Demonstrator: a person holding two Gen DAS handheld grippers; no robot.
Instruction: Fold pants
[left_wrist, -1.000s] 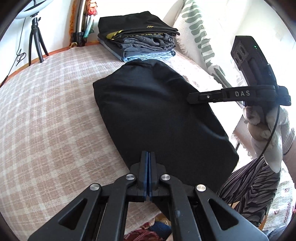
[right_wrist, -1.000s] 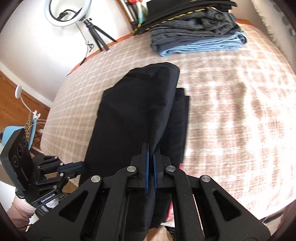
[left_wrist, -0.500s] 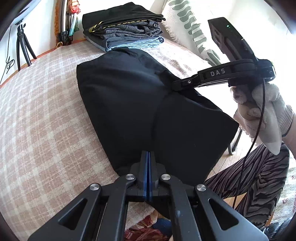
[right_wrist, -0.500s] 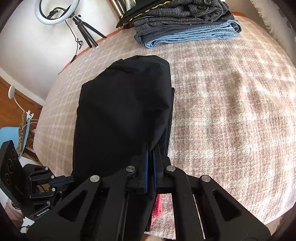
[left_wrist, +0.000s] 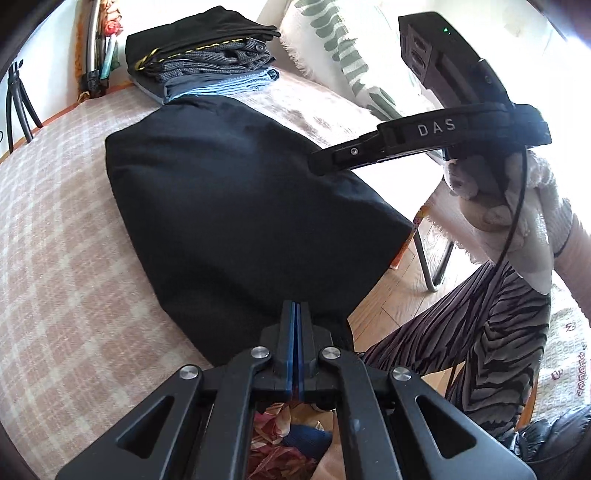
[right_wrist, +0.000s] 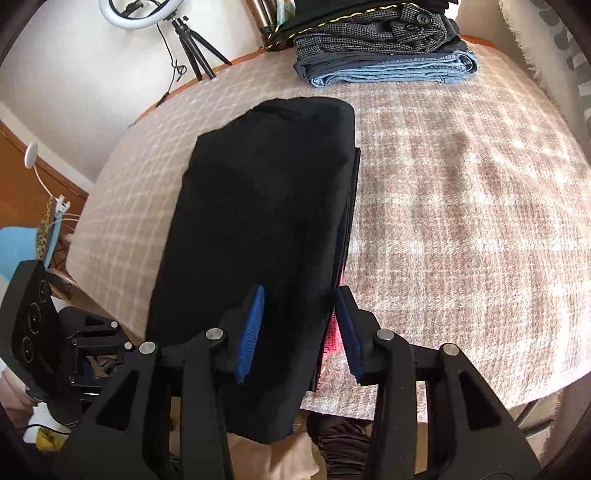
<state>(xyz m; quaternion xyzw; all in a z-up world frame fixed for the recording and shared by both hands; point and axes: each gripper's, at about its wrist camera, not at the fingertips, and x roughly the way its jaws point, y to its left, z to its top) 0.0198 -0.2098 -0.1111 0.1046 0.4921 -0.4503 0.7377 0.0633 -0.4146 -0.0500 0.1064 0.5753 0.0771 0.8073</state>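
Observation:
Black pants (left_wrist: 229, 206) lie folded lengthwise on the checked blanket (left_wrist: 55, 258), their near end hanging over the table's front edge. My left gripper (left_wrist: 296, 314) is shut on the near edge of the pants. My right gripper (right_wrist: 299, 306) is open, its blue pads (right_wrist: 253, 325) either side of the pants' (right_wrist: 266, 206) near right edge, not pinching. The right gripper also shows in the left wrist view (left_wrist: 317, 166), at the pants' right side. The left gripper shows in the right wrist view (right_wrist: 88, 336), low at the left.
A stack of folded trousers (left_wrist: 207, 62) sits at the far end of the table, also in the right wrist view (right_wrist: 384, 51). A ring light on a tripod (right_wrist: 177, 37) stands beyond. A leaf-patterned cloth (left_wrist: 343, 55) hangs right. My striped-trousered legs (left_wrist: 480, 332) are close.
My right gripper has opened and let go of the pants' edge. The pants now lie flatter on the table. My left gripper stays shut on the near edge.

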